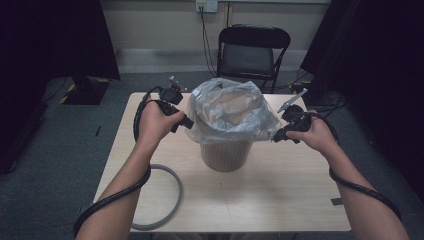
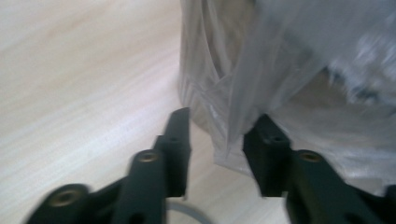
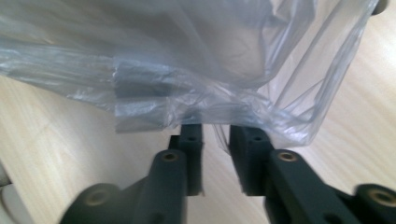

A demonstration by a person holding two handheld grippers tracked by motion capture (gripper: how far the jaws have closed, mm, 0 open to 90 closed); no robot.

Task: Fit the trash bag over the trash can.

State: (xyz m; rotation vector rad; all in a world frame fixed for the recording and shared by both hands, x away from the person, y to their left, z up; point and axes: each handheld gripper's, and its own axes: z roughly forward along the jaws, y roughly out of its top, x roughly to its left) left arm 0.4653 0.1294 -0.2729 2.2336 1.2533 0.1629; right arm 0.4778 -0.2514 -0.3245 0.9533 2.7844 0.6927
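Observation:
A beige bin (image 1: 225, 152) stands mid-table with a clear plastic bag (image 1: 231, 111) draped loosely over its top. My left gripper (image 1: 186, 122) is at the bag's left side. In the left gripper view the left gripper (image 2: 218, 145) is open and the bag's hanging edge (image 2: 233, 112) falls between its jaws. My right gripper (image 1: 276, 135) is at the bag's right corner, which reaches out toward it. In the right gripper view the right gripper (image 3: 215, 142) has a narrow gap between its jaws, with the bag's hem (image 3: 196, 109) lying just over the tips.
The light wood table (image 1: 280, 200) has free room in front of the bin and on both sides. A grey cable loop (image 1: 172, 200) hangs off its front left edge. A black folding chair (image 1: 252, 50) stands behind the table.

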